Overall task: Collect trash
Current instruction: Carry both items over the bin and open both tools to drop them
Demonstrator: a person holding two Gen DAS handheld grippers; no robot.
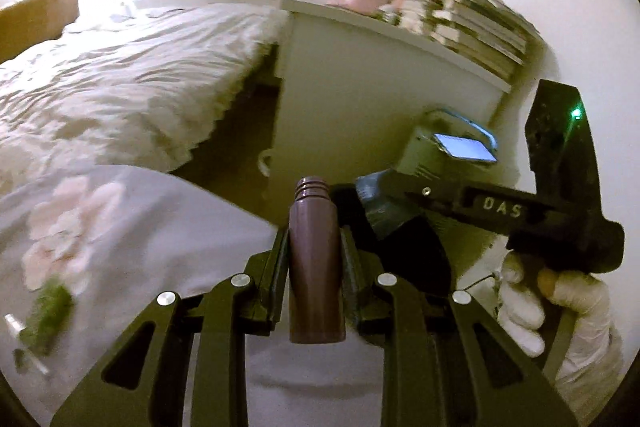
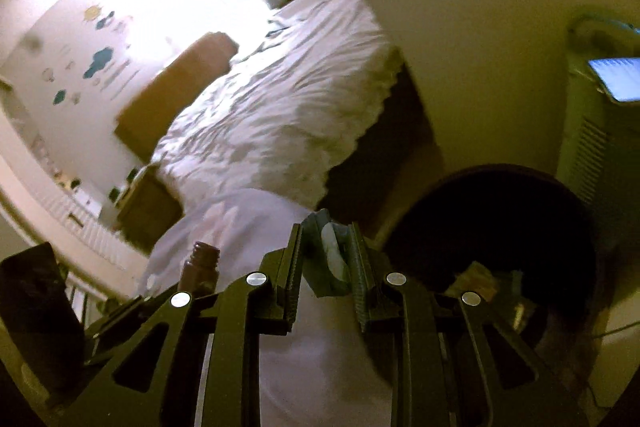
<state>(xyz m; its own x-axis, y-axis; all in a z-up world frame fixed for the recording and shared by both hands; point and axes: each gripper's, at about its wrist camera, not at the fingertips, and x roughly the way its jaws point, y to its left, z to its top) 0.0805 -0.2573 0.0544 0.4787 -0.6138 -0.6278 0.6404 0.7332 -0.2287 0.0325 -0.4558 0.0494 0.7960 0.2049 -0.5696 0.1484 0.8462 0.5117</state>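
Note:
My left gripper point(image 1: 315, 247) is shut on a brown plastic bottle point(image 1: 316, 267). The bottle stands upright between the pads, its threaded neck bare with no cap. The same bottle point(image 2: 202, 267) shows at the lower left of the right wrist view. My right gripper point(image 2: 327, 239) is shut on a crumpled blue-green wrapper point(image 2: 332, 259) with a white scrap in it. In the left wrist view a gloved hand point(image 1: 520, 311) holds that right gripper point(image 1: 400, 187) just right of the bottle, with the wrapper point(image 1: 374, 211) at its tips. A round black bin point(image 2: 492, 227) sits just right of the right gripper, with some scraps inside.
A bed with a rumpled white duvet point(image 1: 120, 75) lies to the left, a floral white cloth point(image 1: 120, 227) in front of it. A white cabinet point(image 1: 360, 87) carries stacked books point(image 1: 472, 27) and plush toys. A lit phone point(image 1: 466, 147) rests on a pale appliance. A green item point(image 1: 48, 315) lies on the cloth.

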